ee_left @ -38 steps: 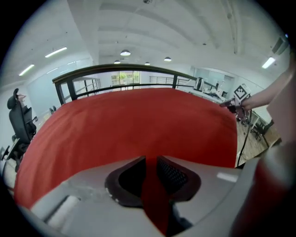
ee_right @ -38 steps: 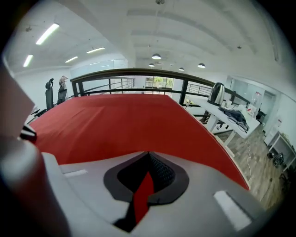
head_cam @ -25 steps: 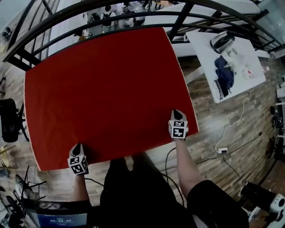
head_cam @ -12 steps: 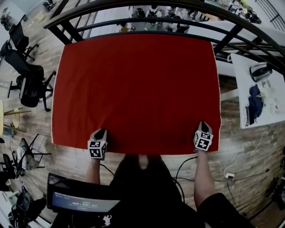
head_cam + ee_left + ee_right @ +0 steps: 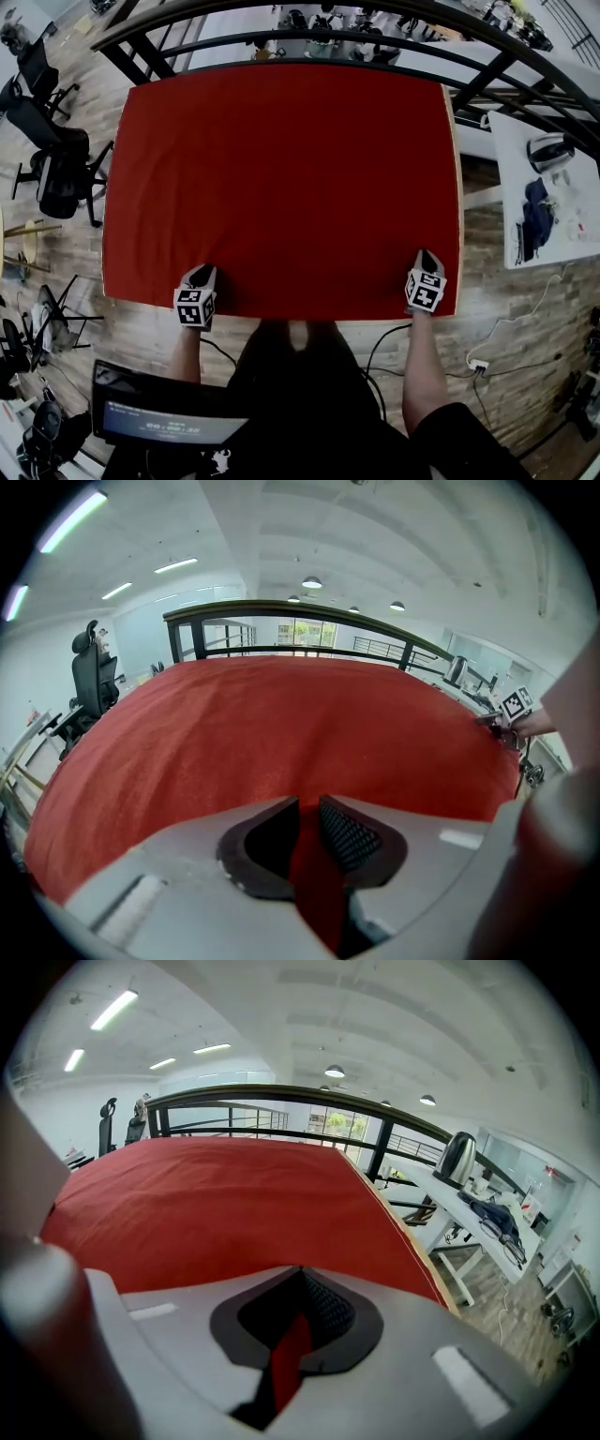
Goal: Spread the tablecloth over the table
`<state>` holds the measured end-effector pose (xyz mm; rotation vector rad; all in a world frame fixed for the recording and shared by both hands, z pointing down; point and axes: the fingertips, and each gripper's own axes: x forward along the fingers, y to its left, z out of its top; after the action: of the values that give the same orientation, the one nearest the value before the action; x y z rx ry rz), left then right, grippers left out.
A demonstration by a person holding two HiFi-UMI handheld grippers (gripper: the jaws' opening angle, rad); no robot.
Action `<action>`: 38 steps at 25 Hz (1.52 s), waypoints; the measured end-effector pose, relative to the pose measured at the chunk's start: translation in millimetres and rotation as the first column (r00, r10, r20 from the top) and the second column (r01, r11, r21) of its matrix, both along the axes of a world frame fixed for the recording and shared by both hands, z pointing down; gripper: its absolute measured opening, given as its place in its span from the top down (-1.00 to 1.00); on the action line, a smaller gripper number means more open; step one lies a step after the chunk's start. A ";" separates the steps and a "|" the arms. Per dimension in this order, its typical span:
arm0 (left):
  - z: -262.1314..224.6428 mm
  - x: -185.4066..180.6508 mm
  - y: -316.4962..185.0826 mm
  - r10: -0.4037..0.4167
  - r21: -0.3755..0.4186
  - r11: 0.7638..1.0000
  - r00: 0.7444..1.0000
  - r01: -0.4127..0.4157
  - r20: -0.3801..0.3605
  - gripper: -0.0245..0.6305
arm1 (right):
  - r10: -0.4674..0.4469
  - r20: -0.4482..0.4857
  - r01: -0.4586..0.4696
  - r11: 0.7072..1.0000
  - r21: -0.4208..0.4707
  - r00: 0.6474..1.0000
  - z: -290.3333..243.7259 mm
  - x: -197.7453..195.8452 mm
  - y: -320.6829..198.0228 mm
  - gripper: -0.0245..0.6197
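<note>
The left claw (image 5: pixel 204 274) is loosened: in the left gripper view its jaws (image 5: pixel 305 808) stand a little apart, having just been opening. A fold of the red cloth (image 5: pixel 281 178) still runs through the gap, and the meshed face of one pad (image 5: pixel 349 836) is bare rather than pressed on it. The right claw (image 5: pixel 427 255) is clenched. In the right gripper view its tips (image 5: pixel 295 1279) meet, and a narrow strip of cloth is pinched between the pads just below them. The cloth lies flat over the table (image 5: pixel 458 187), covering nearly the whole top, with only a pale strip of table edge showing along the right side. Both claws sit at the table's near edge, the left by the near left corner and the right by the near right corner. Each points down and away across the table, so the cloth stretches out ahead of them towards the far edge, where a dark railing (image 5: pixel 309 42) runs. Compared with a second ago, both claws are at the same corners of the table and the cloth is as smooth as it was. What has changed is the left grip, tight then and slack now, while the right stays closed on the hem.
</note>
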<state>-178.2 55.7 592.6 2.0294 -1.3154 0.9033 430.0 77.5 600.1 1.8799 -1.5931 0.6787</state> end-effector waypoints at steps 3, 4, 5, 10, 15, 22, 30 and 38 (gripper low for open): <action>0.3 -4.3 -0.2 0.007 -0.003 1.000 1.000 -0.007 0.005 0.70 | -0.012 -0.002 0.012 1.000 -0.008 1.000 1.2 -0.5 -1.8 0.90; 1.3 -3.6 1.2 0.015 -0.010 1.000 1.000 -0.015 0.008 0.70 | -0.015 -0.001 0.015 1.000 -0.017 1.000 0.9 0.4 0.0 0.90; 2.2 -1.9 2.4 0.024 -0.016 1.000 1.000 -0.024 0.011 0.70 | -0.012 0.002 0.012 1.000 -0.021 1.000 0.1 2.8 2.8 0.90; -2.1 7.4 -1.8 0.034 -0.011 0.999 0.999 -0.034 0.001 0.67 | 0.019 0.007 -0.019 1.000 -0.015 1.000 -1.0 8.4 8.6 0.90; -1.7 15.7 2.8 0.041 -0.006 0.999 0.999 -0.041 -0.012 0.67 | 0.038 0.009 -0.038 0.999 -0.017 0.999 0.2 14.6 13.6 0.90; 0.7 22.2 6.3 0.040 0.002 0.999 0.999 -0.040 -0.013 0.66 | 0.027 0.007 -0.026 0.999 -0.023 1.000 0.1 21.3 16.3 0.90; -11.7 20.4 11.3 0.044 0.028 0.999 0.999 -0.044 0.001 0.67 | 0.025 0.010 -0.025 1.000 0.015 1.000 -8.8 13.9 18.3 0.90; -10.8 -40.5 30.9 0.024 0.055 0.998 0.998 -0.027 0.060 0.56 | -0.101 0.088 0.100 0.995 0.023 0.991 -6.2 -108.4 72.3 0.90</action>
<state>-218.6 86.5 581.8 2.0814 -1.3631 0.9544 321.7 149.8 593.9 1.7913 -1.7431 0.7143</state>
